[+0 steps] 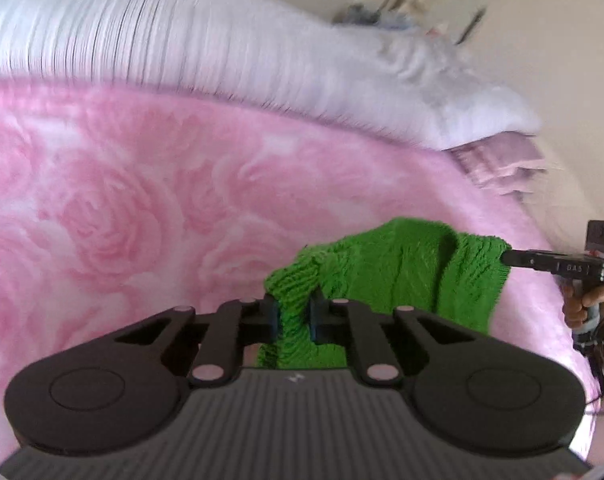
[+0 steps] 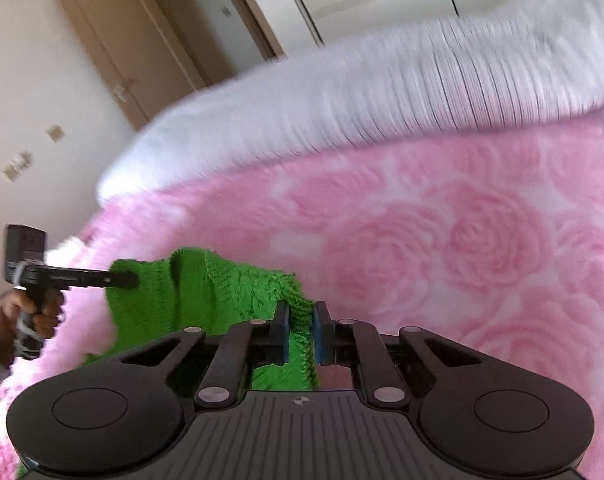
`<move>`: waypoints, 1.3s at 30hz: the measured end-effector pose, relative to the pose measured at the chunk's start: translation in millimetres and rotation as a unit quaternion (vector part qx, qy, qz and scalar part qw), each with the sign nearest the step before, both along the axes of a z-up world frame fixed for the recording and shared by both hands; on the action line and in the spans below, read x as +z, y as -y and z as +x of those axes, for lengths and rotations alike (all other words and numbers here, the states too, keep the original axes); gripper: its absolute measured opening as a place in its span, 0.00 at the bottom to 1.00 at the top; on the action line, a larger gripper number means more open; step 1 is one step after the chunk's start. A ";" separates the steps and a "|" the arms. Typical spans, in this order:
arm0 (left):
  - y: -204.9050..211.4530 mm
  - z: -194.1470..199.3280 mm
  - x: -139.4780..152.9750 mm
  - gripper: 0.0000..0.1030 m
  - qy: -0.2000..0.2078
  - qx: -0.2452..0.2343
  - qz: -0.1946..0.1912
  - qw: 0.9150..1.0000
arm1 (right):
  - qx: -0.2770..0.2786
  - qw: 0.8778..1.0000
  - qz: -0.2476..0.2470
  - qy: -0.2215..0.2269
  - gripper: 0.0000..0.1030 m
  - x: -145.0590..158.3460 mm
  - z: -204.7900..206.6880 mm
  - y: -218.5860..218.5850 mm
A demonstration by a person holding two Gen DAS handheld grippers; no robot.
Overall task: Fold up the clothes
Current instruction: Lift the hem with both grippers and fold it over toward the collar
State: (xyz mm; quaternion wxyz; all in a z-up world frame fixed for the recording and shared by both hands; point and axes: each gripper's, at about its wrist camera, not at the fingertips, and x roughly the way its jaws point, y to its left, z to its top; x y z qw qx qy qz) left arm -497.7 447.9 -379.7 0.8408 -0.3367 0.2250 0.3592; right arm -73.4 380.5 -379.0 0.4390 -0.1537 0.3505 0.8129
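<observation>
Coarse, chunky bright-green knitted cloth garment [image 1: 402,276]; plush, fluffy pink rose-patterned blanket [image 1: 142,208]; ribbed soft white quilt [image 1: 162,36]; matt black plastic claw [image 1: 294,316].

1. Bright green, chunky knit: garment [image 1: 402,276].
2. Pale pink with a large rose pattern: fleecy blanket [image 1: 142,208].
3. White with thin dark stripes: bedding [image 1: 182,40].
4. Black frames, blue pads: left gripper [image 1: 294,314], right gripper [image 2: 301,332].
5. Light brown: door [image 2: 130,40].
6. Cream: wall [image 2: 34,92].
</observation>
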 end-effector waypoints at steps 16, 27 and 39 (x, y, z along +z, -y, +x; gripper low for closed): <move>321.4 -85.6 -5.7 0.18 -0.043 0.085 -0.076 0.993 | -0.101 0.987 -0.124 0.031 0.34 5.2 -15.8 356.3; 309.2 -68.4 5.3 0.31 0.041 0.197 -0.121 0.972 | -0.228 0.950 -0.156 -0.143 0.42 -6.4 -14.9 350.6; 275.8 -69.7 -21.9 0.31 0.124 0.265 -0.185 0.938 | -0.275 0.915 -0.187 -0.230 0.42 -39.9 -5.4 309.8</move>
